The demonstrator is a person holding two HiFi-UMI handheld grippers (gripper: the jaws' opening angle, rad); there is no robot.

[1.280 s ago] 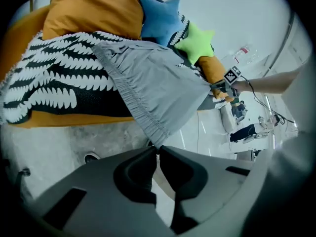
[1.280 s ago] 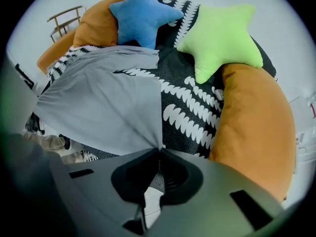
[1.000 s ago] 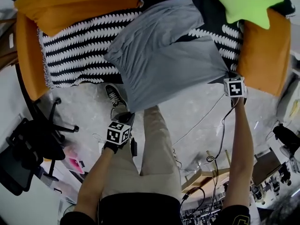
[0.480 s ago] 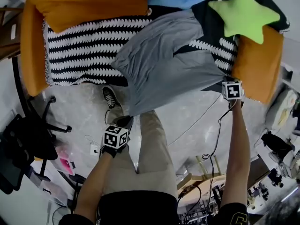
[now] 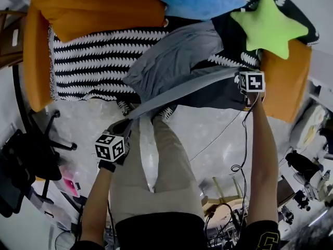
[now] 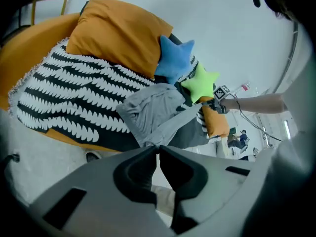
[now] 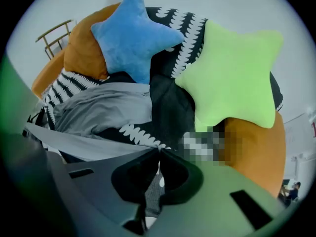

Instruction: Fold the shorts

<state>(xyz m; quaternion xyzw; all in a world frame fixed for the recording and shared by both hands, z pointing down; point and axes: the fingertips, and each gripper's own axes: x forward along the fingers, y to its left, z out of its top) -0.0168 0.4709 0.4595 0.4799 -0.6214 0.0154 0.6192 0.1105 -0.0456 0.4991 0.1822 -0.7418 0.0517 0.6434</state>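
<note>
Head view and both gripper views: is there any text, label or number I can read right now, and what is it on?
"C" or "G", cannot tell which: a yellow letter on the person's dark shirt, cut off by the frame edge.
The left marker cube and the right marker cube: black-and-white square patterns only, no words.
The shorts: no print visible.

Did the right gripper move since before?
Yes. In the head view the right gripper, shut on the shorts, has moved up closer to the green star cushion.
</note>
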